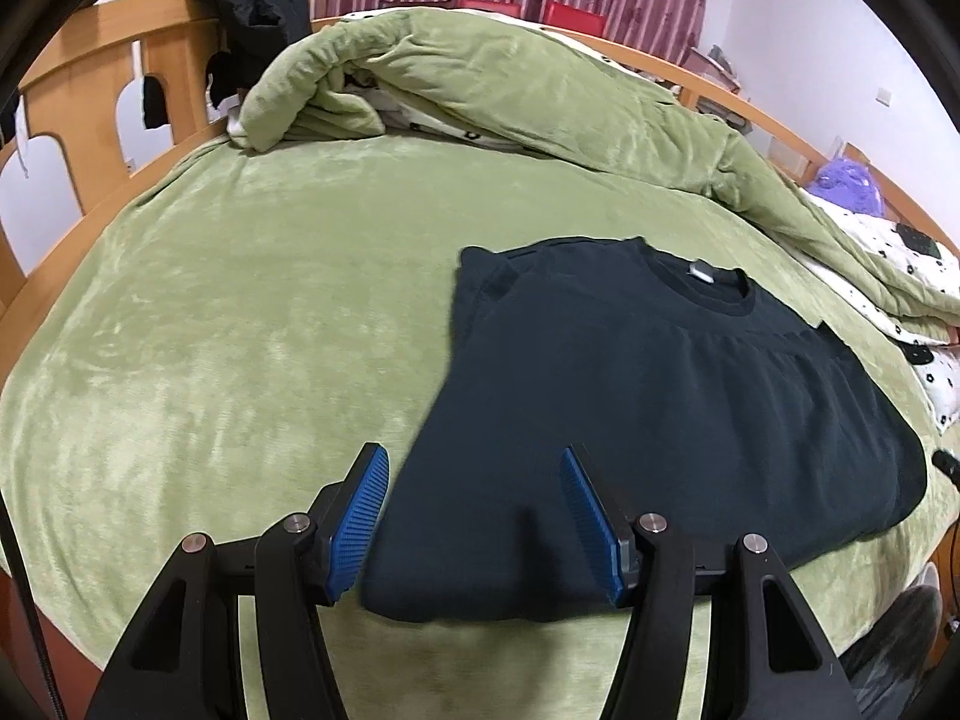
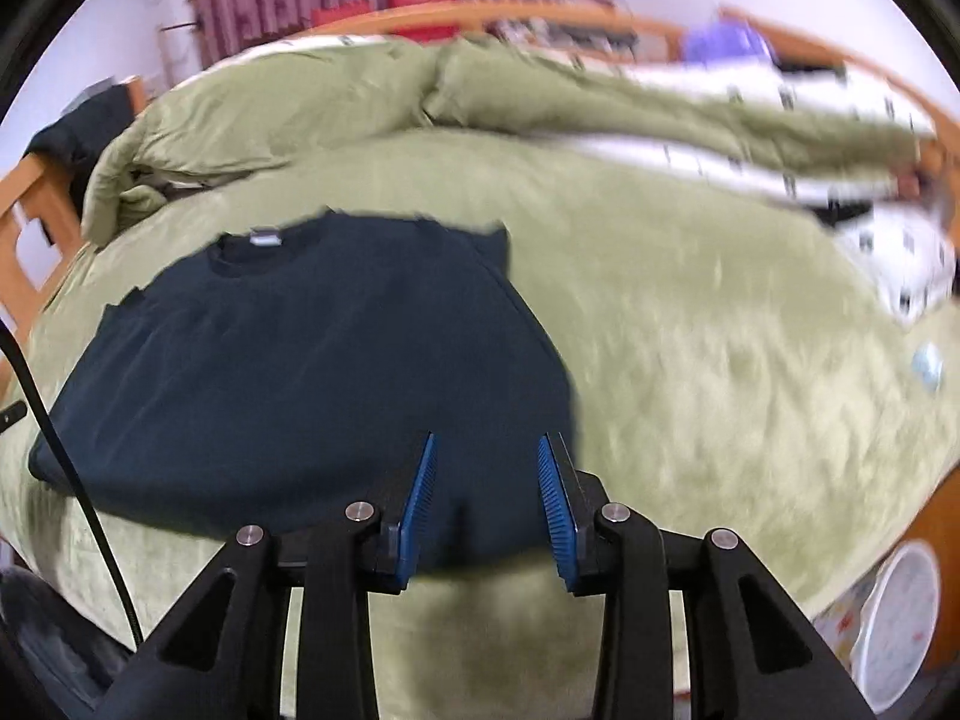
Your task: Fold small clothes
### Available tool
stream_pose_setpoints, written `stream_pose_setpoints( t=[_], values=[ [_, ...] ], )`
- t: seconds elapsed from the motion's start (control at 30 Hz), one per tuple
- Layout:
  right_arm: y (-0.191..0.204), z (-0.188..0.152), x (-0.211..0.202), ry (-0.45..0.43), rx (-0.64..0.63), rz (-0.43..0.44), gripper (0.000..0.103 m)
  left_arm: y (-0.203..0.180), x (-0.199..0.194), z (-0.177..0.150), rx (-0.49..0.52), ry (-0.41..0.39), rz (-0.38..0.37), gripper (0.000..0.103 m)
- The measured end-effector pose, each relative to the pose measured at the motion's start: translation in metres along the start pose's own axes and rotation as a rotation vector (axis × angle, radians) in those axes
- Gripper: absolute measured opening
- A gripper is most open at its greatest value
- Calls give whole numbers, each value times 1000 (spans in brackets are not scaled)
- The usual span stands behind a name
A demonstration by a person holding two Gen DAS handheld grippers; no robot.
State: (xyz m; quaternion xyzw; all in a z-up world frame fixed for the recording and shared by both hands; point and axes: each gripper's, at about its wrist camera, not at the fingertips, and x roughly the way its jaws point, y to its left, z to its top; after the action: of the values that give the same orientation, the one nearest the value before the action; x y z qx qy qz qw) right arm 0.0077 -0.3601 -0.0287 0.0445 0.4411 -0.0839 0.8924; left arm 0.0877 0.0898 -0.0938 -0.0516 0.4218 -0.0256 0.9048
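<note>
A black T-shirt lies flat on the green bed cover, collar away from me, sleeves folded in. My left gripper is open, its blue pads just above the shirt's near left hem corner. The shirt also shows in the right wrist view. My right gripper is open, its jaws over the shirt's near right hem corner. Neither gripper holds cloth.
A bunched green quilt lies along the far side of the bed. A wooden bed rail with a black garment stands at the left. A black cable hangs at the left. A white round object sits past the bed's right edge.
</note>
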Motion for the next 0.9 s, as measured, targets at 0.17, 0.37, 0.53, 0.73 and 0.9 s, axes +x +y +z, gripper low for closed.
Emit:
stream_pose_setpoints(
  t=[0.17,0.37,0.53,0.73,0.9],
  values=[
    [50,-4,19,0,-75,101,35,-26,12,-11,46,17,-13,60],
    [92,-48,67,66,-196,59,37,-37,41,-45,97,94,3,61],
    [94,-60,67,75,-253,-4,37,-39,38,-53,135,75,8,62],
    [89,-56,64,103,-204,12,37,-32,32,-50,116,70,-21,62],
    [113,-34,44,44,-205,21,37,-15,22,-42,43,45,-50,62]
  ],
)
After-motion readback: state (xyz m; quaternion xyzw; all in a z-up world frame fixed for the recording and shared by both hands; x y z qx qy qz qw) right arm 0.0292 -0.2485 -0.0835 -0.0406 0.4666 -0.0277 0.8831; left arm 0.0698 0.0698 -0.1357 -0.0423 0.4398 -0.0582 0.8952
